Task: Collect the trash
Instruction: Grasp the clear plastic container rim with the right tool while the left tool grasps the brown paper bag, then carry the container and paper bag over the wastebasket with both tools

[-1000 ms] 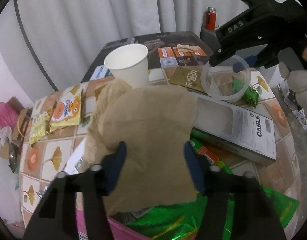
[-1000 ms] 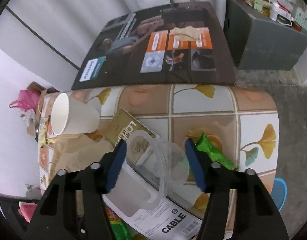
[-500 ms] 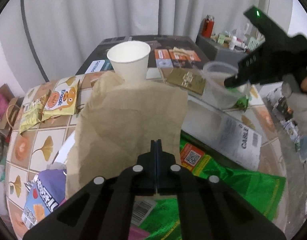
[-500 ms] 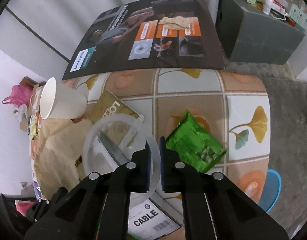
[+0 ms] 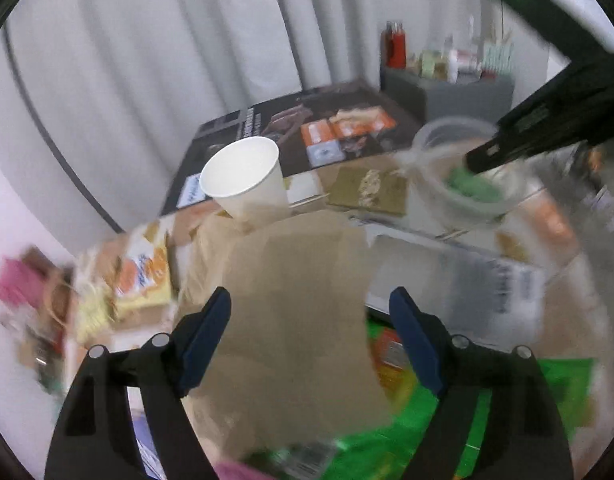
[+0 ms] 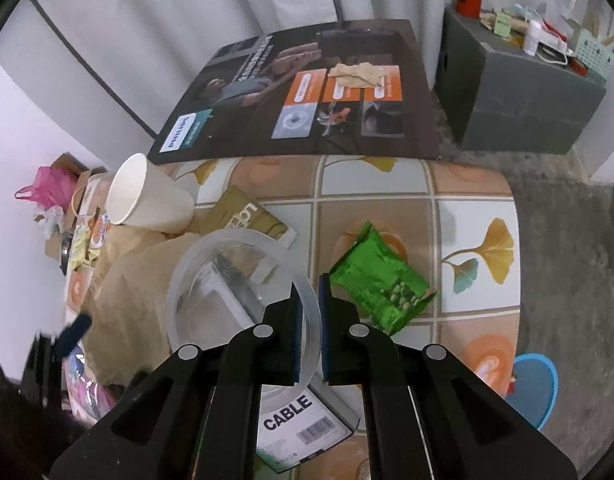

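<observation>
My right gripper (image 6: 310, 300) is shut on the rim of a clear plastic container (image 6: 227, 280) and holds it above the table; it also shows in the left wrist view (image 5: 459, 176). My left gripper (image 5: 307, 316) is open, its fingers on either side of a brown paper bag (image 5: 299, 300) that lies on the table; the left wrist view is blurred. The bag shows in the right wrist view (image 6: 131, 292). A white paper cup (image 5: 247, 180) stands behind the bag. A green snack wrapper (image 6: 381, 280) lies on the tiles to the right of the container.
A white box marked CABLE (image 6: 295, 420) lies under the container. A yellow and orange snack packet (image 5: 143, 276) lies at the left. A large Philips box (image 6: 299, 92) sits behind the table. A grey cabinet (image 6: 519, 100) with clutter stands at the back right.
My left gripper was open, shut on the paper bag half a second ago, and is open again now. My right gripper shut on the container rim and holds it.
</observation>
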A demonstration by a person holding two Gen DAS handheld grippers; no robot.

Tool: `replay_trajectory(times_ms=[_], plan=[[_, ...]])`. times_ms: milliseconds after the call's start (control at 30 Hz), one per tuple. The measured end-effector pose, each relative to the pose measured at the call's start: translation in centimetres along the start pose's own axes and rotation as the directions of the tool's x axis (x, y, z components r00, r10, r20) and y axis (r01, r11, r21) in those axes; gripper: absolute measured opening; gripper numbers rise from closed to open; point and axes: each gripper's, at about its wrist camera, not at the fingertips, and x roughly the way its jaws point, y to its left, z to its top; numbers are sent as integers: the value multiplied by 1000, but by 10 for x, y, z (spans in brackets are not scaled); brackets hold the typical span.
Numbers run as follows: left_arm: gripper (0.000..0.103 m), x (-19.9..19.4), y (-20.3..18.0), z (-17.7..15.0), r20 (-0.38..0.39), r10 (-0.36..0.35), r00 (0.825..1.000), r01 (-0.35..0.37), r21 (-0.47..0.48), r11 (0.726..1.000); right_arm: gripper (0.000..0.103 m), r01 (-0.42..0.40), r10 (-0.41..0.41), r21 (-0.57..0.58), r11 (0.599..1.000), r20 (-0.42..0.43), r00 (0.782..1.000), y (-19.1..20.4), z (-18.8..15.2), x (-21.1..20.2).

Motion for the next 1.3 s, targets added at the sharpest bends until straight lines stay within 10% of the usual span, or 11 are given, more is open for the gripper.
replay_trajectory(times_ms=[200, 633, 1000, 1300], plan=[[75, 29, 1, 1, -54, 79, 995, -76, 59, 995, 6, -27, 27, -14, 1000, 6, 1000, 2, -6, -1], [1, 13, 13, -6, -24, 150, 988, -147, 107, 983, 6, -56, 57, -30, 998, 40, 998, 9, -10, -18], [0, -26, 27, -4, 41, -5, 999, 5, 6, 1000, 6, -81, 83, -25, 996, 66, 994, 7, -16, -36], [0, -115, 48, 2, 211, -103, 972, 120, -67, 991, 6, -142, 140, 6, 990, 103, 985, -4, -28, -62]])
